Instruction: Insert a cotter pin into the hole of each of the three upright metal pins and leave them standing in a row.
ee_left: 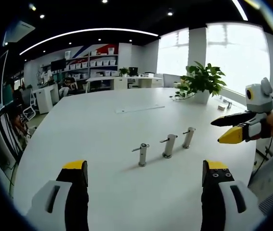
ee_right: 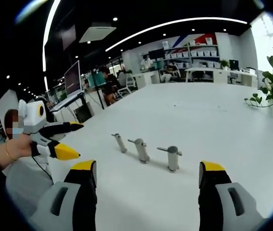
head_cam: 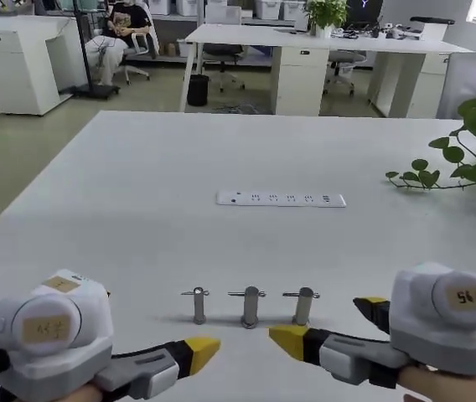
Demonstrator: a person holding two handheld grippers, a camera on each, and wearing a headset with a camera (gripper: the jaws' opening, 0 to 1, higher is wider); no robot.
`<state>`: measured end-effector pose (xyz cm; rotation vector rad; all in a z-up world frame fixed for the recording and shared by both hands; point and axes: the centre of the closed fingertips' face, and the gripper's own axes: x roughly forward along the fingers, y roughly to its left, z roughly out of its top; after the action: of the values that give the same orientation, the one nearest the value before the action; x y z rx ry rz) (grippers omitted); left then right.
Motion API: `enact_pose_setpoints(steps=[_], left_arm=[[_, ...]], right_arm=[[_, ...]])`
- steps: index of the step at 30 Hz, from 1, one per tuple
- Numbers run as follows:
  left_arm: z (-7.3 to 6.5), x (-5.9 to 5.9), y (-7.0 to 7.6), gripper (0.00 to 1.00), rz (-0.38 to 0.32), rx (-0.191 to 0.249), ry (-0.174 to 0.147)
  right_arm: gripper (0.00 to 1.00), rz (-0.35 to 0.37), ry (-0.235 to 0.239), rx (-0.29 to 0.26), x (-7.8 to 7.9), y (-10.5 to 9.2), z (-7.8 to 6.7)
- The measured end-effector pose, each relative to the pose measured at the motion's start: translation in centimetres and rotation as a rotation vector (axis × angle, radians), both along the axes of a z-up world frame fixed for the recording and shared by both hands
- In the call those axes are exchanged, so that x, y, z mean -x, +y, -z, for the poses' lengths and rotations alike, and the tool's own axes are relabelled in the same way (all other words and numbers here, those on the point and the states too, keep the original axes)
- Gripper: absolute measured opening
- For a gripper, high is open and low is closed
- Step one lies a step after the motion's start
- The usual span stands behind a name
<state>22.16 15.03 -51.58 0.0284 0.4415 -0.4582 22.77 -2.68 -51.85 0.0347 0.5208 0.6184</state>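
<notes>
Three metal pins (head_cam: pixel 250 307) stand upright in a row on the white table (head_cam: pixel 137 193). There are three cotter pins (head_cam: pixel 246 294), one lying crosswise through the top of each metal pin. The row sits just ahead of the left claw (ee_right: pixel 73 140) and the right claw (ee_left: pixel 217 132), between their tips and touching neither. One power strip (head_cam: pixel 281 199) lies flat well beyond the row, far ahead of the claws. One leafy plant (head_cam: pixel 473 142) trails onto the table past the right claw's outer side. The left claw's jaws are spread wide apart, grip nothing, and frame the row in the left gripper view. The right claw's jaws are also wide apart and empty, clear of the nearest pin.
</notes>
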Motion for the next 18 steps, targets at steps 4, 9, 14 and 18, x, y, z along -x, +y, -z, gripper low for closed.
enact_pose_setpoints(steps=[4,9,14,18], left_arm=[[-0.07,0.14,0.18,0.99,-0.003,0.001,-0.002],[0.00,0.21,0.31,0.99,-0.005,-0.003,0.002],[0.05,0.32,0.23,0.98,0.001,-0.012,0.006],[-0.03,0.31,0.19,0.97,0.001,-0.011,0.005]], right_arm=[[0.86,-0.001,0.006,0.005,0.26,-0.03,0.25],[0.85,0.000,0.013,0.006,0.51,-0.11,0.45],[0.84,0.003,0.015,0.006,0.60,-0.32,0.56],[0.83,0.003,0.014,0.004,0.60,-0.25,0.50]])
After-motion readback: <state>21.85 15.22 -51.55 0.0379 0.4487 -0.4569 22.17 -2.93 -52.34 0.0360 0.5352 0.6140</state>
